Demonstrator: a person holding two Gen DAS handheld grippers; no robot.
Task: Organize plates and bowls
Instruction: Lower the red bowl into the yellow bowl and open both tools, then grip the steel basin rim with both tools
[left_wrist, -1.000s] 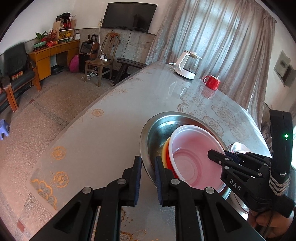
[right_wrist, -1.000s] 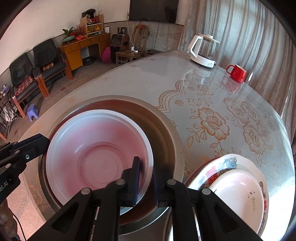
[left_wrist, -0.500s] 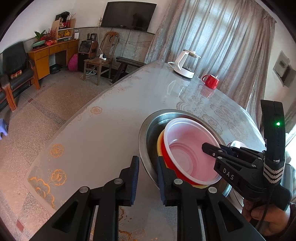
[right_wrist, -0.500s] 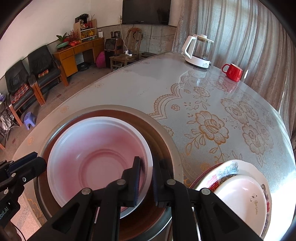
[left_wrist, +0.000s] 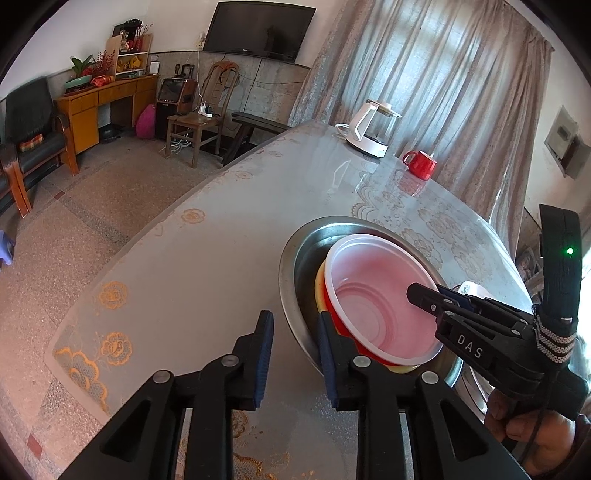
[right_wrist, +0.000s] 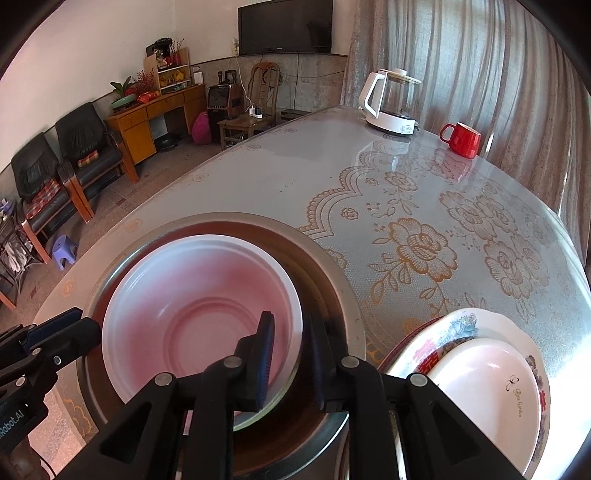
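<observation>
Straddling the steel basin (left_wrist: 291, 258) rim, left gripper (left_wrist: 293, 350) jaws opening, right gripper (right_wrist: 290, 354) jaws opening astride red bowl (right_wrist: 199, 295) wall

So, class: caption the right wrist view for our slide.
Right gripper opening astride the red bowl's rim, inside the steel basin.

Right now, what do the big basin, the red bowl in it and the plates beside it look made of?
Basin: metal, likely stainless; grey mirror-like sheen. Red bowl: thin plastic, probably; translucent white inside, moulded rings. Plates: glazed ceramic or melamine; glossy white, printed pattern.
</observation>
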